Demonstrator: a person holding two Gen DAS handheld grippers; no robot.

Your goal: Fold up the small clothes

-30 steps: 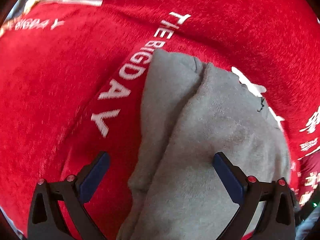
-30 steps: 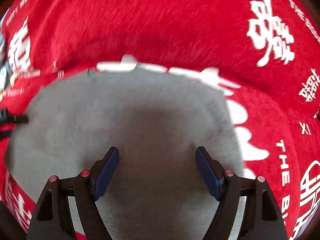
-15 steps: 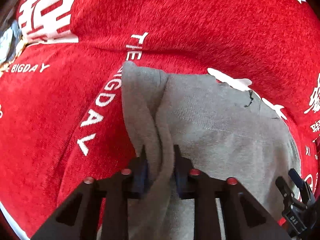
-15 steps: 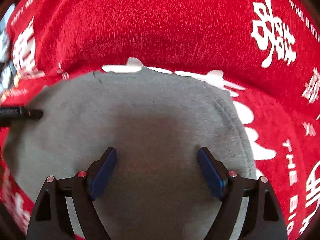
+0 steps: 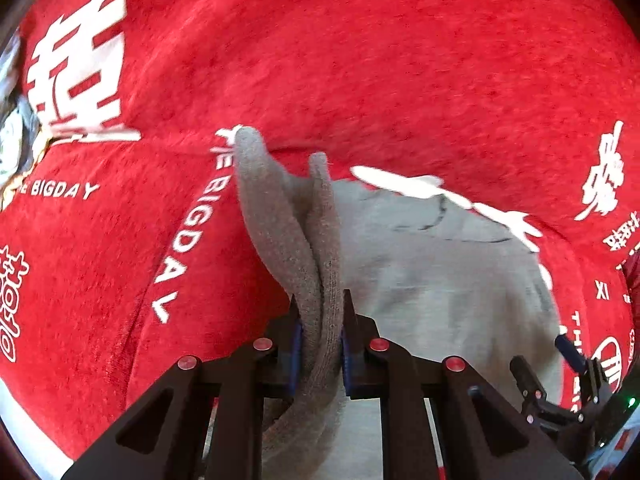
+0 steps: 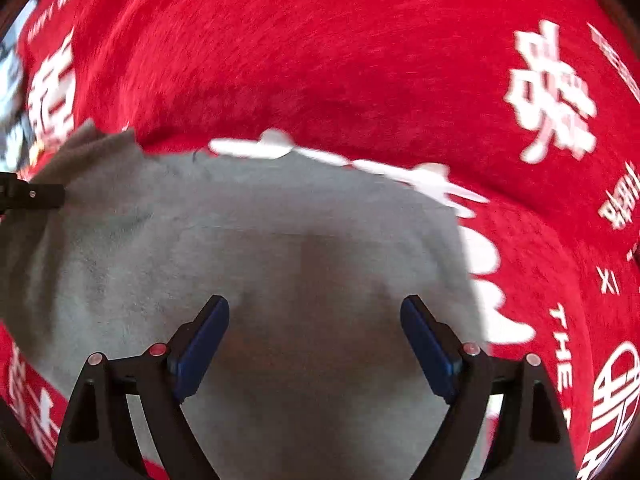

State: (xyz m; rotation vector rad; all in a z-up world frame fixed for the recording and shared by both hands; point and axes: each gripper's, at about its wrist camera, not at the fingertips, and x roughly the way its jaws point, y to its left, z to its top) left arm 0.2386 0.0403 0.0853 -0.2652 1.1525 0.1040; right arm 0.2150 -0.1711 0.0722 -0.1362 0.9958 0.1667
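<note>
The left gripper (image 5: 319, 340) has its jaws nearly together, pinching a doubled fold of the grey knit garment (image 5: 432, 288). They have just been closing, with that fold between the blue pads (image 5: 295, 350). The pinched edge rises in two ridges from the pads toward a raised corner (image 5: 248, 140), and a loose tail of it drops out of sight under the gripper's black frame. The rest of the garment lies flat to the right on the red plush cloth (image 5: 360, 60) that covers the bench. How many layers are caught cannot be told.

In the right wrist view, the right gripper (image 6: 316, 340) hangs over the garment (image 6: 280, 240) with its jaws wide apart and nothing between them. They have just been opening a little further. Its blue pads (image 6: 204, 340) stand clear of the fabric, though a dark shadow lies under them. The garment's near edge is cut off by the gripper frame, and its far hem is blurred against white lettering (image 6: 552, 96) on the red cloth (image 6: 320, 40).

At the left edge of this view only a black stub of the left gripper shows, beside the lifted grey corner. Red cloth lies open beyond the far hem and to the right of the garment.
</note>
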